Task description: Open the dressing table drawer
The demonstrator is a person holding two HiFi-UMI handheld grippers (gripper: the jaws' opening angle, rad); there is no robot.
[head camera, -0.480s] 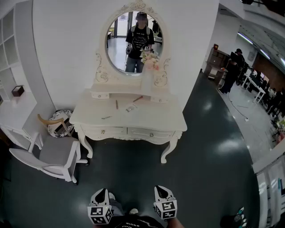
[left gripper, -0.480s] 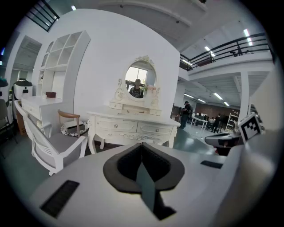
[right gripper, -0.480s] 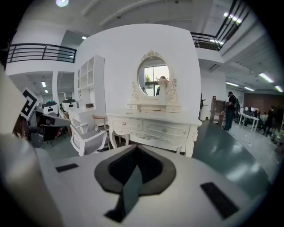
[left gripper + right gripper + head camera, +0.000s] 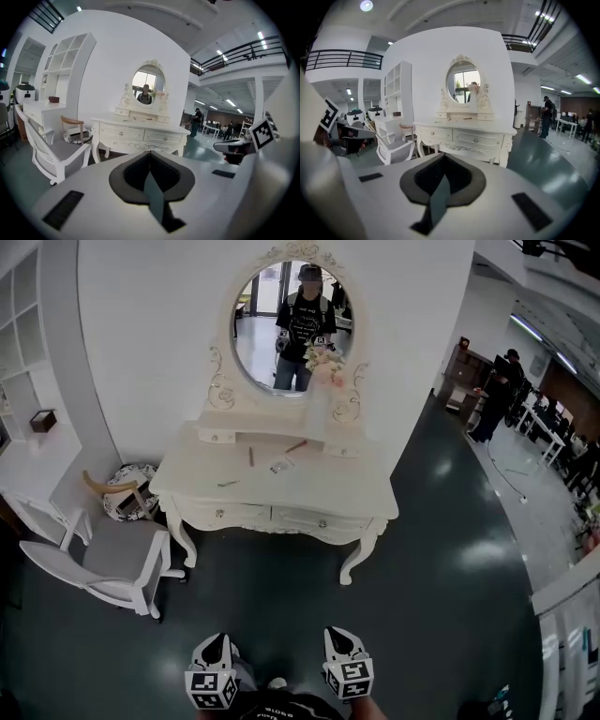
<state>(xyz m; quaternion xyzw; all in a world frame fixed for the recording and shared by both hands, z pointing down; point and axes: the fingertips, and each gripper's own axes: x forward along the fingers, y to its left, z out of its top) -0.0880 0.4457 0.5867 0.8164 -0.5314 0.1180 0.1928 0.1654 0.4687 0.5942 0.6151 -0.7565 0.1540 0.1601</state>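
Note:
The white dressing table (image 4: 281,486) stands against the wall ahead, under an oval mirror (image 4: 292,326). Its two front drawers, left (image 4: 225,514) and right (image 4: 321,521), are both closed, each with a small knob. My left gripper (image 4: 215,643) and right gripper (image 4: 340,636) are low in the head view, well short of the table, side by side. In the left gripper view the left gripper (image 4: 150,152) is shut and empty, with the drawers (image 4: 143,135) far beyond it. In the right gripper view the right gripper (image 4: 443,156) is also shut and empty, facing the table (image 4: 464,133).
A white chair (image 4: 108,568) stands left of the table, with a wooden chair and cushion (image 4: 127,491) behind it. White shelving (image 4: 23,418) lines the left wall. Small items (image 4: 277,465) lie on the tabletop. People (image 4: 497,395) stand far right. Dark floor (image 4: 281,601) lies between me and the table.
The dressing table has shifted slightly right in the head view. Both grippers hold the same place at the bottom.

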